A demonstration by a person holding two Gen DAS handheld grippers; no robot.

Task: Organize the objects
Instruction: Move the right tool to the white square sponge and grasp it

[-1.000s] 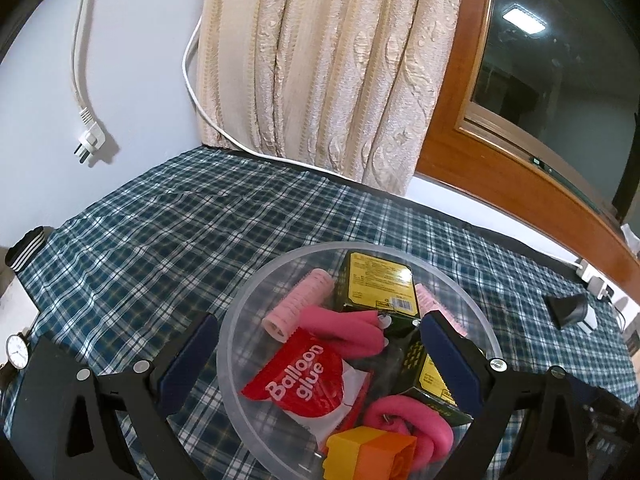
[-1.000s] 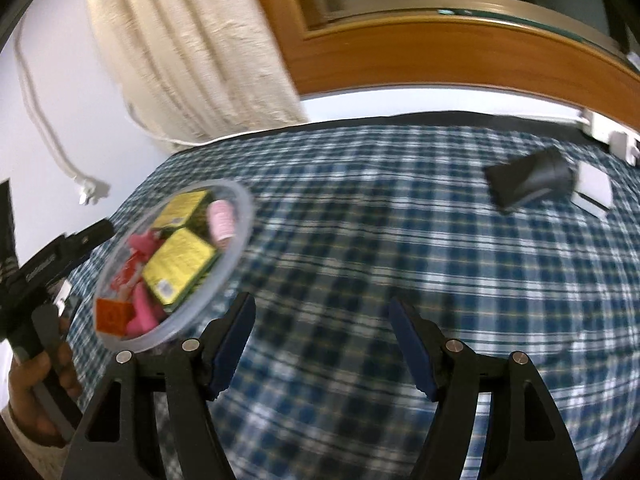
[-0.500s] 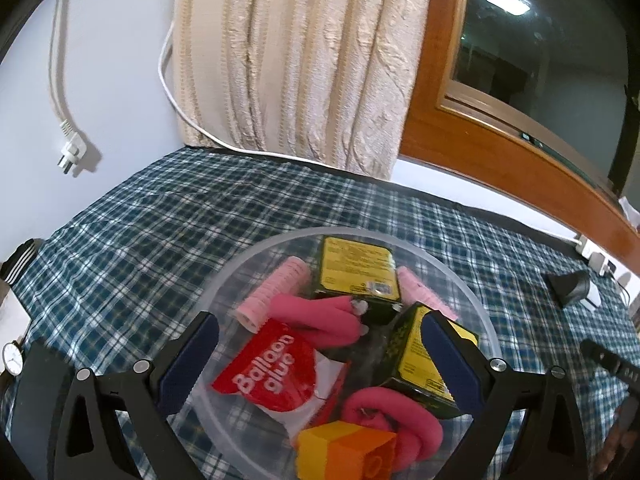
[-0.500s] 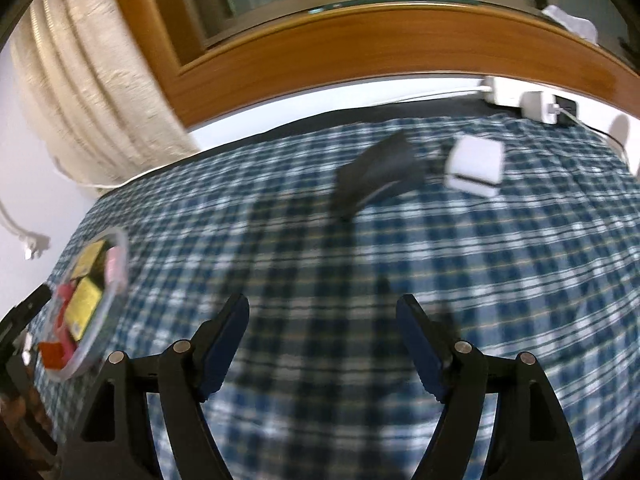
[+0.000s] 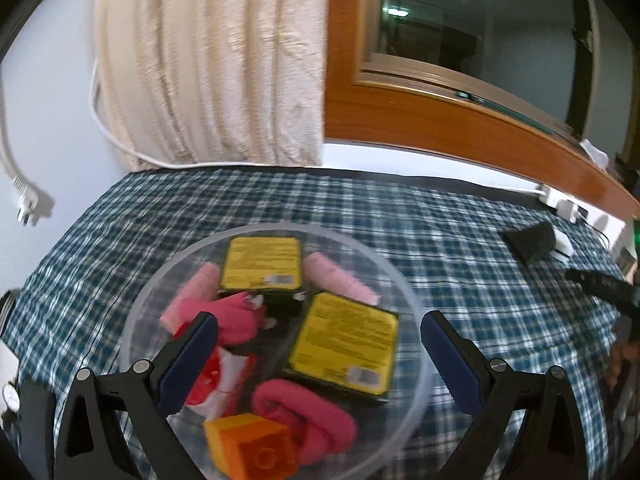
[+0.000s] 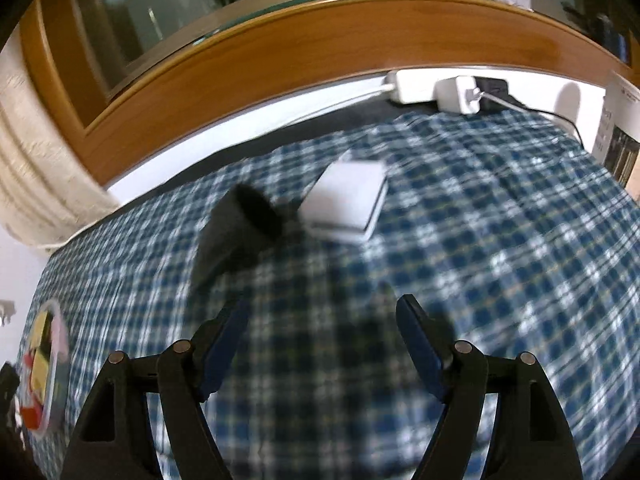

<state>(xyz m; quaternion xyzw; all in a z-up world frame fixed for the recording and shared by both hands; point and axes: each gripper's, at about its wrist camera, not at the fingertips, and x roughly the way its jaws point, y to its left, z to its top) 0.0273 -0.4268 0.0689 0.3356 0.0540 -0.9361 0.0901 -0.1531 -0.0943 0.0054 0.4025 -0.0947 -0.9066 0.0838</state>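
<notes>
Left wrist view: the left gripper point(image 5: 319, 354) is spread wide, grasping nothing, its blue-padded fingers point(image 5: 188, 364) held over a clear round plastic bowl point(image 5: 136, 312) that sits on the blue-and-white checked cloth of the tabletop point(image 5: 460, 248), towards its left edge. The bowl holds two yellow-labelled black boxes point(image 5: 344, 344), pale pink foam rollers point(image 5: 196, 292), darker pink rolled pieces point(image 5: 308, 412), a red-and-white packet point(image 5: 212, 376) and an orange-and-yellow toy brick point(image 5: 252, 448) at the near rim. Towards the far right corner lie a black wedge-shaped object point(image 5: 530, 240) and, touching it, a white flat box point(image 5: 560, 242).

In the right wrist view, the right gripper point(image 6: 320, 346) is also released and empty, above bare cloth. The black object point(image 6: 236, 232) and white box point(image 6: 346, 204) lie just beyond it, blurred. A white power strip point(image 6: 412, 86) rests along the far edge beneath the wooden window frame point(image 6: 280, 48).
</notes>
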